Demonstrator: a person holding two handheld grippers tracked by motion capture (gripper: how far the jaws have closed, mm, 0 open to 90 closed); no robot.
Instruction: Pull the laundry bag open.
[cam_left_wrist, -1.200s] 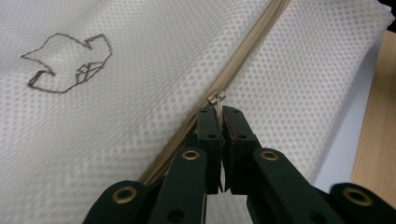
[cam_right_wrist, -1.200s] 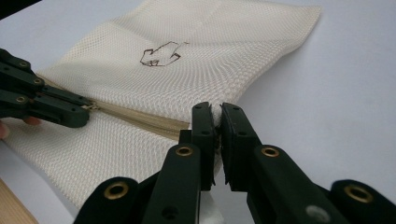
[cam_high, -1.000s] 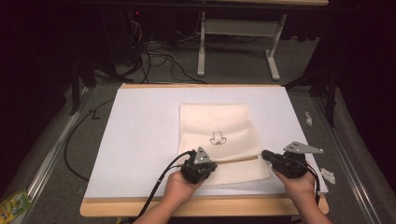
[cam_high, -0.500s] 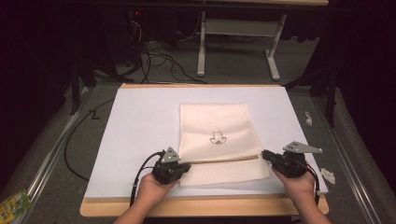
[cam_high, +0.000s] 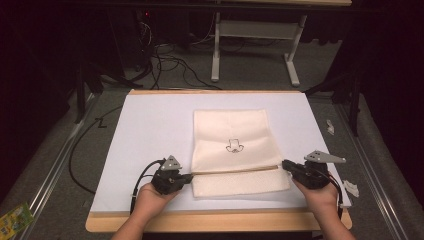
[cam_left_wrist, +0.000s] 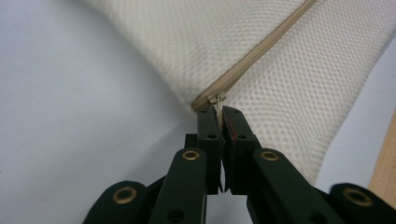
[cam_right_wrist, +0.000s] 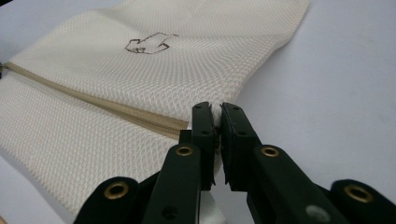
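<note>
Mesh zip bag (cam_high: 234, 145) on the white mat (cam_high: 150, 130), both grippers clamped on it, one at each end of the zipper.

Bag's lying flat, roughly mid-table but closer to the near edge, w/ a little black logo (cam_high: 234, 146) on top. Zipper (cam_high: 235, 170) runs across the bag parallel to the near edge. Left gripper (cam_high: 188, 178) is at the bag's left edge, jaws pinched together on the zipper pull (cam_left_wrist: 217, 98), slider sitting right at the zip's left end. Right gripper (cam_high: 286, 165) is at the bag's right edge, jaws squeezed on the mesh fabric just past the zip's right end. Bag looks fully zipped btw. Wooden table edge (cam_high: 215, 220) shows along the front, under both hands.
</note>
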